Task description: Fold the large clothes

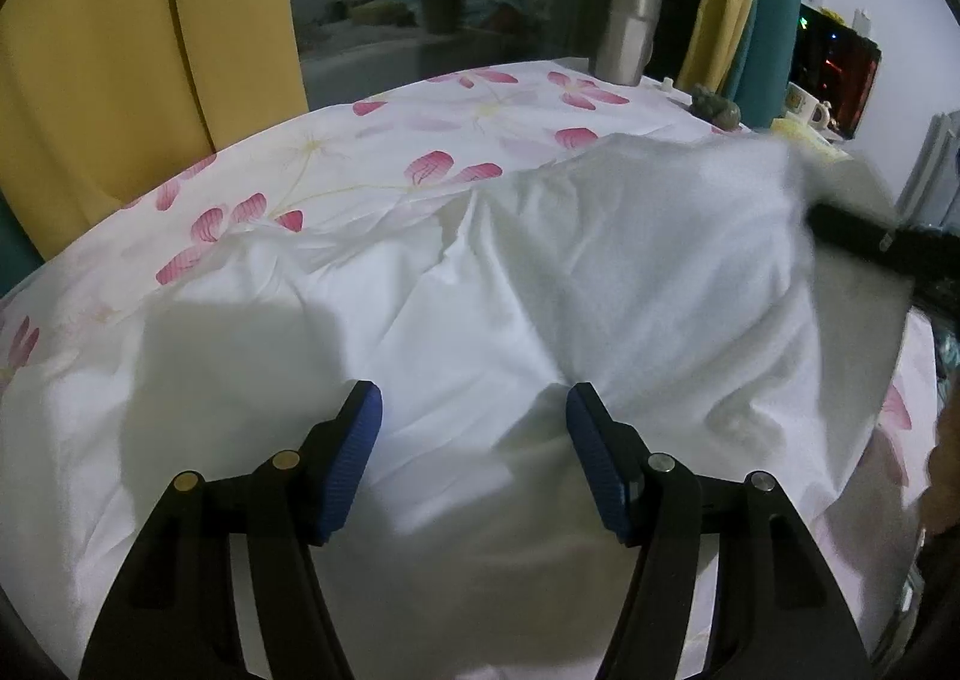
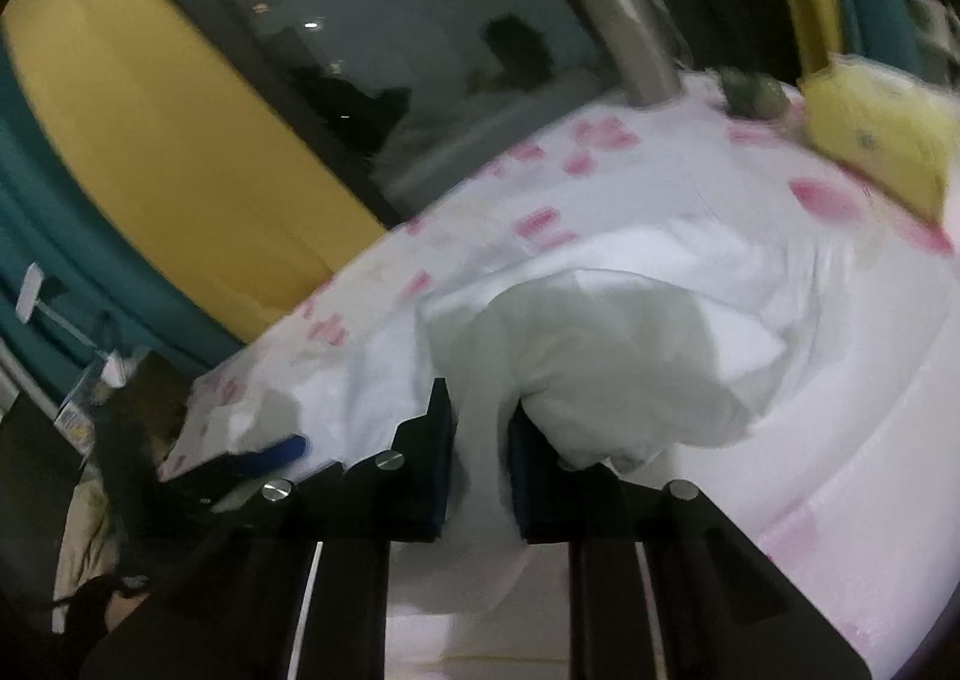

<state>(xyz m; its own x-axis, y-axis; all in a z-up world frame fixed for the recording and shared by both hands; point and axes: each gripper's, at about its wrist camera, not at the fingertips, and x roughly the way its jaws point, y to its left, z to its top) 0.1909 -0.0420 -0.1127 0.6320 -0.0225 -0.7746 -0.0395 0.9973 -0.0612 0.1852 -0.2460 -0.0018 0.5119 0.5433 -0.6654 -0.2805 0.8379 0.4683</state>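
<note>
A large white garment (image 1: 540,284) lies crumpled on a table covered by a white cloth with pink flowers (image 1: 372,170). My left gripper (image 1: 474,410) is open and empty, its blue pads (image 1: 351,458) hovering just above the garment's near part. My right gripper (image 2: 480,428) is shut on a bunched fold of the white garment (image 2: 600,356) and lifts it off the table. The right gripper also shows as a dark blurred shape at the right edge of the left wrist view (image 1: 864,236), with cloth raised beside it.
A steel tumbler (image 1: 630,26) stands at the table's far edge by a dark window. A yellow box (image 2: 882,140) and a small greenish object (image 2: 756,92) sit at the far right. Yellow and teal curtains (image 1: 120,56) hang on the left.
</note>
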